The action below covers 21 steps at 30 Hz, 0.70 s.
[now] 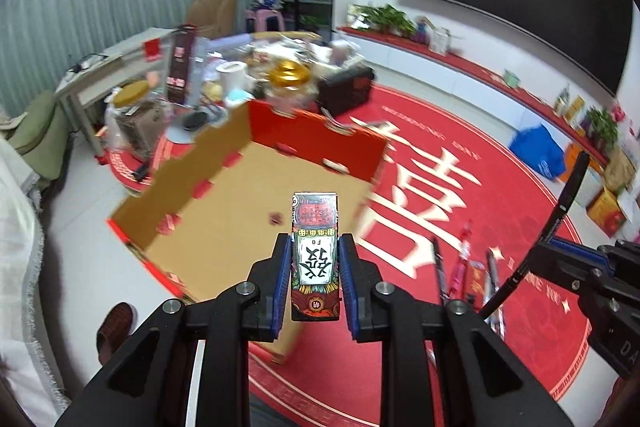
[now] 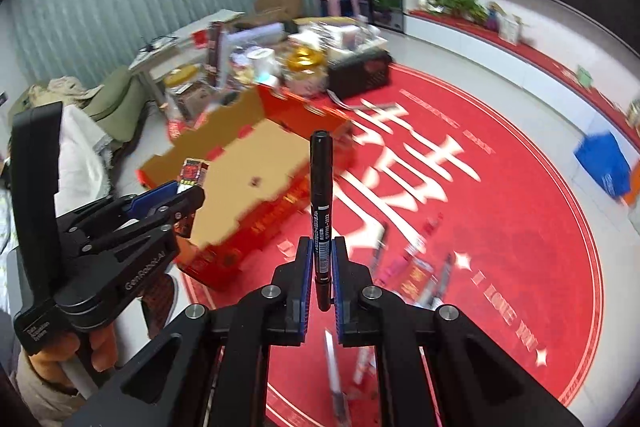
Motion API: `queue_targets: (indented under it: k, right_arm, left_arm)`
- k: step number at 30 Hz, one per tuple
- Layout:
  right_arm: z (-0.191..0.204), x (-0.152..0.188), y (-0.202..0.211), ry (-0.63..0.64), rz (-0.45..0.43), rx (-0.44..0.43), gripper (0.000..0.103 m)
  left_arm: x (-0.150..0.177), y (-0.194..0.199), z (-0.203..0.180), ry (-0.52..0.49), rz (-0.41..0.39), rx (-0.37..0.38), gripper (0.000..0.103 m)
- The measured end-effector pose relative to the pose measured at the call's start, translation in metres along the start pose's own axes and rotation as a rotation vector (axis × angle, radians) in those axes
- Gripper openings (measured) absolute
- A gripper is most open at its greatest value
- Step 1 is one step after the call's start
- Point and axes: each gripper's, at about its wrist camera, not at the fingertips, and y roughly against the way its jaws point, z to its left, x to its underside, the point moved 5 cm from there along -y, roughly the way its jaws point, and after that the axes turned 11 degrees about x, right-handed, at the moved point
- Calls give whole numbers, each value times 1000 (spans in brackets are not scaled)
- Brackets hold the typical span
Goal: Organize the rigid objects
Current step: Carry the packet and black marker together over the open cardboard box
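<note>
My left gripper (image 1: 315, 243) is shut on a small printed card box (image 1: 315, 223) with red, green and white artwork, held upright over the near end of a shallow open cardboard box (image 1: 240, 195) with red sides. In the right wrist view that same left gripper (image 2: 192, 193) shows at the left, above the cardboard box (image 2: 248, 163), with the card box (image 2: 194, 171) between its pads. My right gripper (image 2: 321, 247) is shut on a black marker pen (image 2: 321, 195) that points up and away. Several pens (image 1: 464, 267) lie on the red rug.
A round red rug (image 2: 500, 219) with white characters covers the floor. Behind the cardboard box stands clutter: jars with gold lids (image 1: 289, 75), a black crate (image 1: 346, 89), a paper roll (image 1: 232, 75). A blue bag (image 1: 538, 151) sits at the right. A slipper (image 1: 116, 327) lies near the box.
</note>
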Motion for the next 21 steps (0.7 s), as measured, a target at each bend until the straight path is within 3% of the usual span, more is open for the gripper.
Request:
queue_targets:
  k: [11,21]
  right_arm:
    - [79,-46,-31,75,-11,-141,10]
    - [101,-65,-70,109,43,-135,10]
  left_arm:
    - [-26,-8,84,90,-24,-169,25]
    - [-36,-37,108,98,5,-204,25]
